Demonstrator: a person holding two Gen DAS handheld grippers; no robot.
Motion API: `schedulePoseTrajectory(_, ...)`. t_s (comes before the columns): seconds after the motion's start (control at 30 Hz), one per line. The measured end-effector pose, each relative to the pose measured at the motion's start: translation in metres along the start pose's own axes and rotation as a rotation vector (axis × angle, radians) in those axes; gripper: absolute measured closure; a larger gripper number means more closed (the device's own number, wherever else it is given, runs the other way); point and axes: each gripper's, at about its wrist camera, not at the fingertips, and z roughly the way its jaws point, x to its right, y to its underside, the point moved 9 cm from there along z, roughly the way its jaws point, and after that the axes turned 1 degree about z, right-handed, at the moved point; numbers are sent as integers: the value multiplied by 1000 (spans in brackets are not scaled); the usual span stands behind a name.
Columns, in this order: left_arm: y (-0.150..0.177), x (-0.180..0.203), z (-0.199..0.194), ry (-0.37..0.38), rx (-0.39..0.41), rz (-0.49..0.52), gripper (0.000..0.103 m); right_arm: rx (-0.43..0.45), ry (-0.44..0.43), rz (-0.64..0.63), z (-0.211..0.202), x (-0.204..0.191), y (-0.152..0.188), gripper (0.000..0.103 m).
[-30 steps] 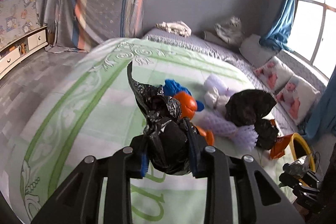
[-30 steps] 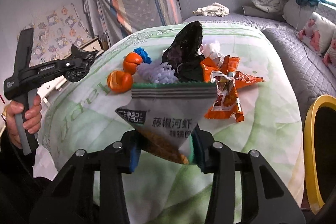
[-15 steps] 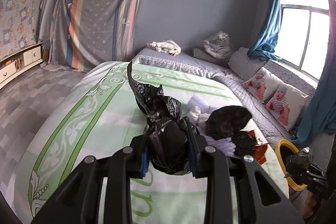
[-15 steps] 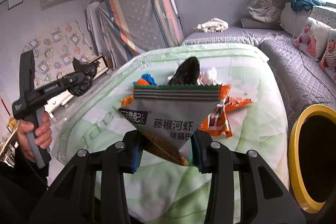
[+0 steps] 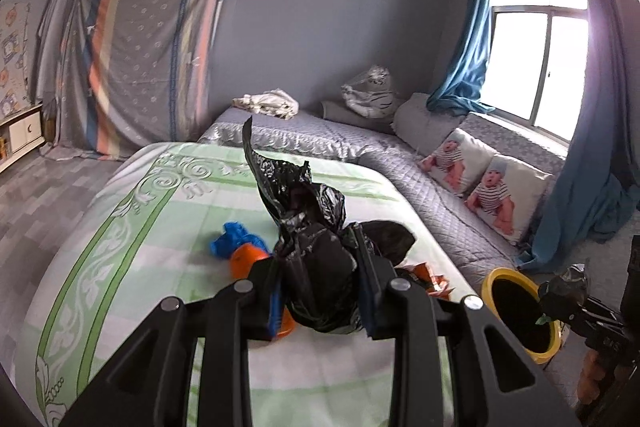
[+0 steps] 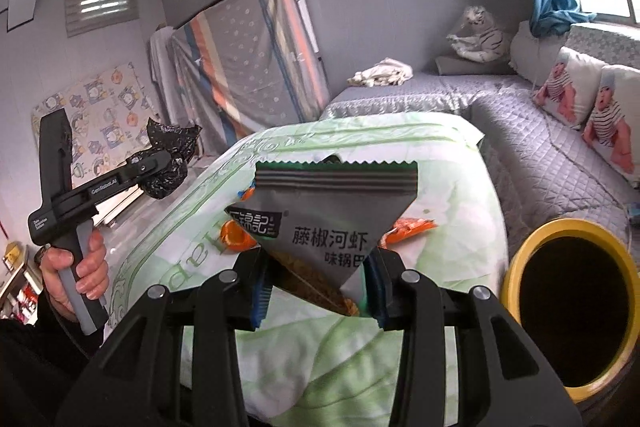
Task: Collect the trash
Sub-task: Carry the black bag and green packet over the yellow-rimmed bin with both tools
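Above the green-patterned bed [image 5: 132, 267], left wrist view: left gripper [image 5: 320, 291] clamped on a crumpled black plastic bag [image 5: 316, 267], lifted higher off the bed than a second ago. Blue scrap [image 5: 232, 243] and orange scrap [image 5: 246, 259] lie on the bed beneath. Yellow bin [image 5: 520, 319] stands off the bed's right corner.

Right wrist view: right gripper [image 6: 316, 287] pinching a grey snack packet [image 6: 332, 211], raised too; the bin's mouth now looms closer, right of the bed. Both pieces look ready to drop in; scraps remain.
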Motion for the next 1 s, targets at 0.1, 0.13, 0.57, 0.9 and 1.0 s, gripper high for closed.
schedulePoseTrajectory(0.1, -7, 15, 1, 27, 11, 20, 76, 24, 18, 13, -10, 8, -9, 66)
schedulePoseTrajectory(0.13, -9, 19, 1, 34, 12, 26, 76, 38, 30, 22, -15, 12, -13, 66)
schedulePoseTrajectory(0.57, -21, 101, 19, 199, 13, 125, 76, 150, 149, 85, -59, 63, -41, 66)
schedulePoseTrajectory(0.9, -21, 178, 38, 337, -4, 199, 76, 238, 309, 218, -93, 125, -42, 66)
schedulePoseTrajectory(1.0, -18, 198, 45, 371, -14, 220, 76, 267, 341, 246, -105, 141, -39, 66)
